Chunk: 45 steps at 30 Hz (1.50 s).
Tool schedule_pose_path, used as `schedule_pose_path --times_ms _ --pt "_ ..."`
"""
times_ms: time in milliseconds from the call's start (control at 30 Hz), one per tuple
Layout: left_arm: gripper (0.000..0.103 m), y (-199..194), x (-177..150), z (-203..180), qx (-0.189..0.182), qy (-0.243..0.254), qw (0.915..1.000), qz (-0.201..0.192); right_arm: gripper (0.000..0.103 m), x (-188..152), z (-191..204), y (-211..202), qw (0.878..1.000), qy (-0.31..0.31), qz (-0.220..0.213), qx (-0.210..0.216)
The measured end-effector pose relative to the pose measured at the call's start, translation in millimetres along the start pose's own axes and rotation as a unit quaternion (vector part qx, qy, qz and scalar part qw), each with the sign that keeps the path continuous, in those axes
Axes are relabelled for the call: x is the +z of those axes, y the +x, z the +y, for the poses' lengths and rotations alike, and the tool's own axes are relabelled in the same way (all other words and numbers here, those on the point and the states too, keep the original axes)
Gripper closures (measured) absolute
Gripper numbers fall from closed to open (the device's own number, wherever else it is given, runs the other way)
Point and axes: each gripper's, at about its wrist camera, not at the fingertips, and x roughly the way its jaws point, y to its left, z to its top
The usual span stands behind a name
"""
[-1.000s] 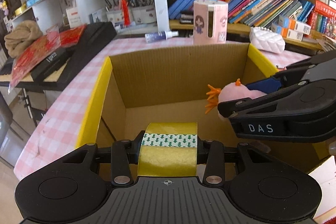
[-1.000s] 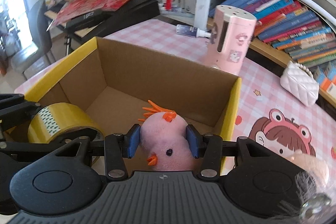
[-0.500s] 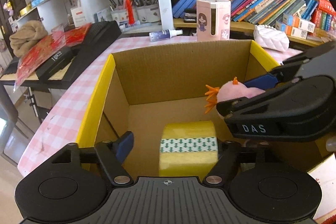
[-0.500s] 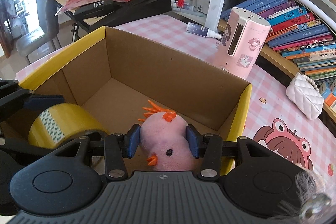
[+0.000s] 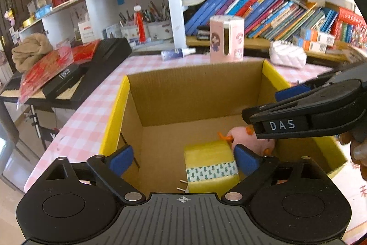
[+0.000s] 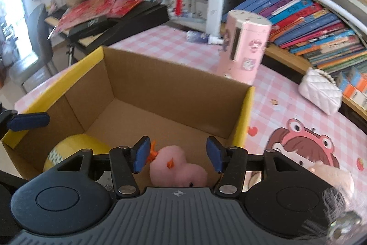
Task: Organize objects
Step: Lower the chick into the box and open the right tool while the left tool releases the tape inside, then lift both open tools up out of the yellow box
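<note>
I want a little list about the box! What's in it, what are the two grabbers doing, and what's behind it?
box: cardboard box with yellow rims, open on a pink checked table
inside: yellow tape roll and pink plush chick, lying on the box floor side by side
left gripper: open, jaws just widened, tape roll lies loose between them
right gripper: open, jaws just widened, pads clear of the chick
behind box: pink cylinder, white quilted purse, small spray bottle
</note>
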Motion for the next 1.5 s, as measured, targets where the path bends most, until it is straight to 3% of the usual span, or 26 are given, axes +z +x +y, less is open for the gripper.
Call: schedule_pose_path --times_ms 433,900,1500 --pt "0.0 -31 -10 10 -0.031 -0.039 0.9984 -0.025 0.045 -25 0 -63 0.996 0.058 -0.051 -0.038" --pt "0.0 -75 -38 20 -0.024 -0.05 0.9975 -0.043 0.045 -61 25 -101 0.992 0.077 -0.07 -0.067" --pt "0.0 -124 -98 30 -0.004 -0.061 0.9981 -0.007 0.036 -132 81 -136 0.994 0.05 -0.044 -0.089"
